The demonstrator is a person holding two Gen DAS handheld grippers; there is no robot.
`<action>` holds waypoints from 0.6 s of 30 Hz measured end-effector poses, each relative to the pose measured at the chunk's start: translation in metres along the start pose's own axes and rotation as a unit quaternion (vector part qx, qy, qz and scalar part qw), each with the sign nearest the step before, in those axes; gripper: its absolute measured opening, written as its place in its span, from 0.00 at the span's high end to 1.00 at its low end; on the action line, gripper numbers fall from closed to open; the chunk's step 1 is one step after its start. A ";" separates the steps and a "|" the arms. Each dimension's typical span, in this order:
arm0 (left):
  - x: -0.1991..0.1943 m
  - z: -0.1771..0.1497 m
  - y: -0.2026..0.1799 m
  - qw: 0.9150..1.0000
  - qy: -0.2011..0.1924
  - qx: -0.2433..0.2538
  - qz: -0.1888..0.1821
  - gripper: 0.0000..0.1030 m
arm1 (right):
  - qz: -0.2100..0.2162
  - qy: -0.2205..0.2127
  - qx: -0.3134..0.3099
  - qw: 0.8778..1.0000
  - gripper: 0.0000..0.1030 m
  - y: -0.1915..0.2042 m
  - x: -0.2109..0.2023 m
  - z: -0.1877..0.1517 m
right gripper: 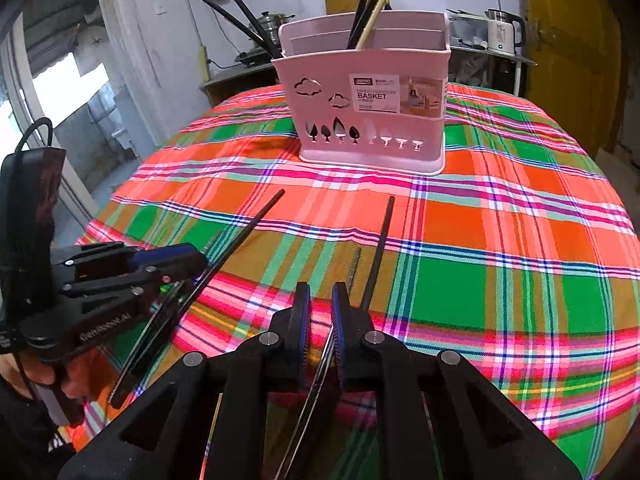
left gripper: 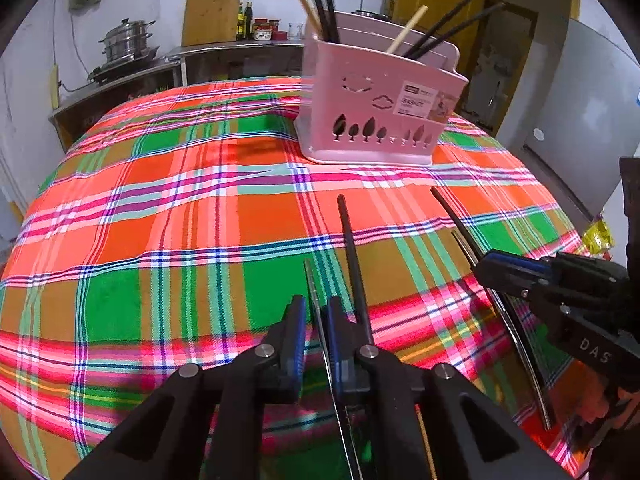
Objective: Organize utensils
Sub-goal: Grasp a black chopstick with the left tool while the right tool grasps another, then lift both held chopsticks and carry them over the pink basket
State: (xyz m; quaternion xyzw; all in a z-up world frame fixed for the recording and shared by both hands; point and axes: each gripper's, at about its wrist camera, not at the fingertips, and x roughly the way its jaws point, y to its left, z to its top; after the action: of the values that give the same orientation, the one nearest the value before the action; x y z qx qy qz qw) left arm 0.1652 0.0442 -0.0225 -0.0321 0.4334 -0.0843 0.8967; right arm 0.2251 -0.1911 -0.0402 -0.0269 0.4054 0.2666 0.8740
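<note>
A pink utensil basket stands at the far side of the plaid table and holds several black and wooden chopsticks. My left gripper is shut on a thin metal chopstick that slants across its narrow gap. A black chopstick runs beside it and passes under the right finger. My right gripper is likewise shut on a metal chopstick, with a black chopstick under its right finger. Each view shows the other gripper at its side: the right gripper and the left gripper.
The plaid tablecloth covers a round table whose edge drops away on both sides. A wooden chopstick lies under the grippers. A person's hand holds the left gripper. Behind stand a counter with steel pots, a kettle and a yellow door.
</note>
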 end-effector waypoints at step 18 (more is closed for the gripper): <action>0.005 0.009 0.009 1.000 0.015 -0.017 -0.006 0.90 | -0.038 0.035 -0.006 0.999 0.89 -0.003 0.022 0.014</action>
State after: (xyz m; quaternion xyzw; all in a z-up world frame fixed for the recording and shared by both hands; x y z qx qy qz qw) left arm 0.1762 0.0516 -0.0222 -0.0490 0.4477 -0.0830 0.8890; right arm 0.2479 -0.1808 -0.0469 -0.0566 0.4329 0.2343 0.8686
